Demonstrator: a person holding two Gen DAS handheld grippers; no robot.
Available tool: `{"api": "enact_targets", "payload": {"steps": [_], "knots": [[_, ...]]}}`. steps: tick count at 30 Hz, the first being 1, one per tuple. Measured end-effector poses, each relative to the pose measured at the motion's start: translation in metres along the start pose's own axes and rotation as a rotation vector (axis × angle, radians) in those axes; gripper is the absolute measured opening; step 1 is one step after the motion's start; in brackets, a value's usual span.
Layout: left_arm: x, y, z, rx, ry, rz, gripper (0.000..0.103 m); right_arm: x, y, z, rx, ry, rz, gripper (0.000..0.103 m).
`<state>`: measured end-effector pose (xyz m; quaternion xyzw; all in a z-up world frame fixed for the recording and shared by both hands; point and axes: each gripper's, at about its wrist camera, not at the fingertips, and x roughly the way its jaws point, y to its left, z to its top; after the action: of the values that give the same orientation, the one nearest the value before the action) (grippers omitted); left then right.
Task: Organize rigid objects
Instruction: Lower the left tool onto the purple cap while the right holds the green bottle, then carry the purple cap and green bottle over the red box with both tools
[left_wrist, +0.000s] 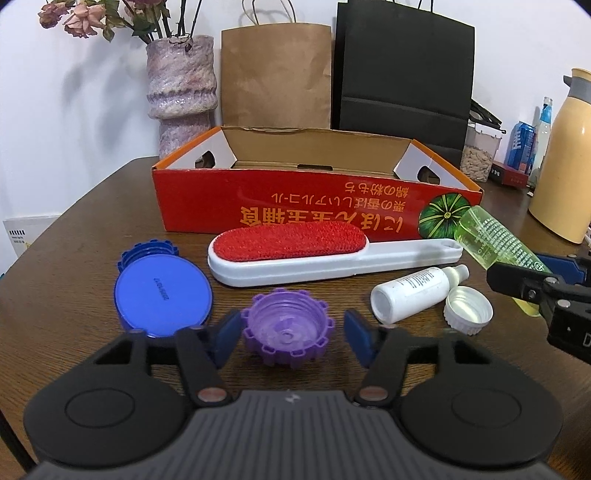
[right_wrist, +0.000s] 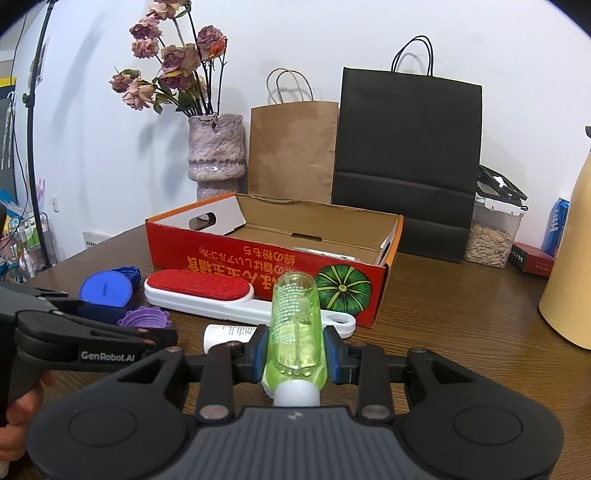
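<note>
Between the right gripper's (right_wrist: 295, 354) clenched fingers lies a translucent green bottle (right_wrist: 295, 317), white-capped.

Left gripper (left_wrist: 288, 338) fingers apart — right gripper (right_wrist: 295, 354) clamped.

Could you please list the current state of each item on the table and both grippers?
Red box: open, upright.
Green bottle: gripped, off the table.
Right gripper: shut on the green bottle.
Left gripper: open around the purple cap.
Purple cap: upside down.
White bottle: uncapped, on its side.
White cap: upside down.
Lint brush: lying flat.
</note>
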<state>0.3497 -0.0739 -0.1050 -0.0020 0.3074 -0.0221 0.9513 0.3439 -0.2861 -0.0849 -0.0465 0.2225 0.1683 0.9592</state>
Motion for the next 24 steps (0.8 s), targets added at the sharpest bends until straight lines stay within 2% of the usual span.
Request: {"api": "enact_targets", "payload": {"steps": [24], "knots": [[-0.018, -0.004, 0.011, 0.011, -0.09, -0.003, 0.056, -0.001, 0.0, 0.003, 0.023, -0.032, -0.007, 0.03]]}}
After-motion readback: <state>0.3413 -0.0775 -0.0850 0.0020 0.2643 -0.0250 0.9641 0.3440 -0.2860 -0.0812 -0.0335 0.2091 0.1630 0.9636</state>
